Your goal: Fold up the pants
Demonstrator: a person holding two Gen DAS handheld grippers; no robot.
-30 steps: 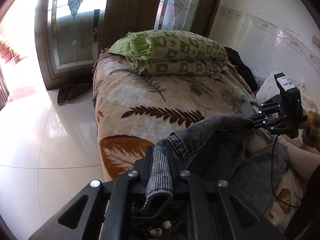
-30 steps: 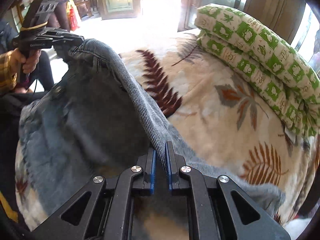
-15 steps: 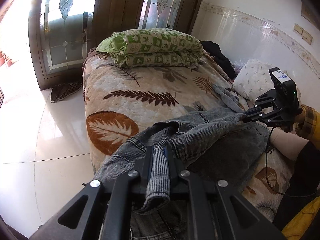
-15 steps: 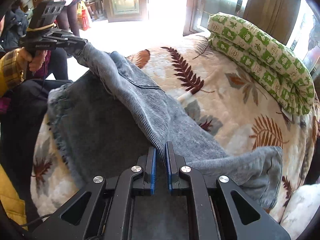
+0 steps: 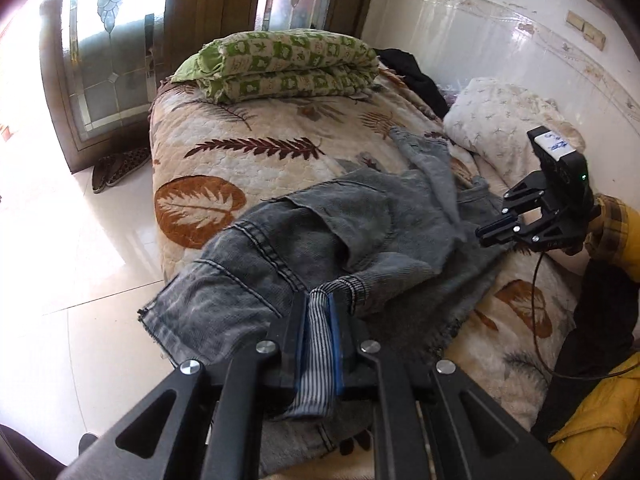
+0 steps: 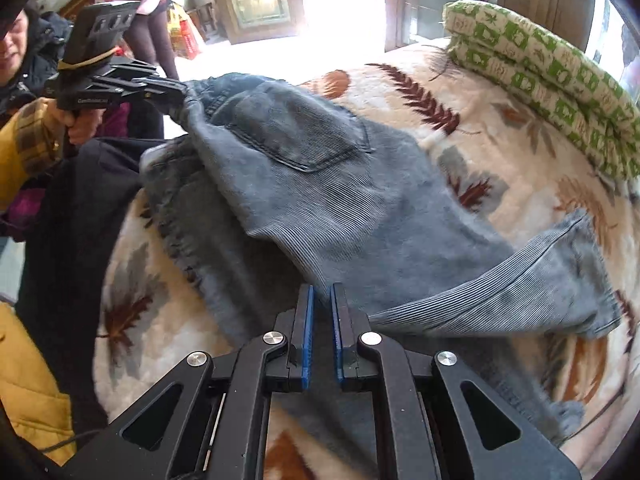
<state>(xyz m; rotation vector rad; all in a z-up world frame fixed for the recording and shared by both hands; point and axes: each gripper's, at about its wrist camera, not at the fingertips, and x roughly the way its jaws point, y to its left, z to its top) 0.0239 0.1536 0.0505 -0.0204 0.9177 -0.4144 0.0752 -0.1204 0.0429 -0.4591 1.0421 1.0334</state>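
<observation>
Spread in a loose heap across the near half of the bed point(image 5: 208, 152): grey pants point(image 5: 360, 220), crumpled, one back pocket facing up, a frayed hem hanging over the bed's edge toward the floor point(image 5: 72, 280). Draped partly over themselves, with a ribbed cuff lying out to the side in the right wrist view.

Clamped tight in the left gripper point(image 5: 318, 308): a ribbed, striped band of the pants, pinched between the blue pads and trailing back out behind the jaws. Held just above the cloth at the bed's near edge. Seen from the right wrist view as lifting that corner of the fabric slightly off the bed.

Nearly together on the right gripper point(image 6: 322, 292), with only a narrow gap between the blue pads. Cannot tell whether any cloth is pinched there: a fold of the pants meets the jaws' tips, yet from the left wrist view the tips look to be just beside the fabric's far edge, close to the wall.

Farther up the bed, well apart from the pants: a folded green-and-white quilt point(image 5: 280, 64). Beside the wall, near the right gripper: a pale pillow point(image 5: 500, 116). On the floor by the door: a pair of slippers point(image 5: 120, 168).
</observation>
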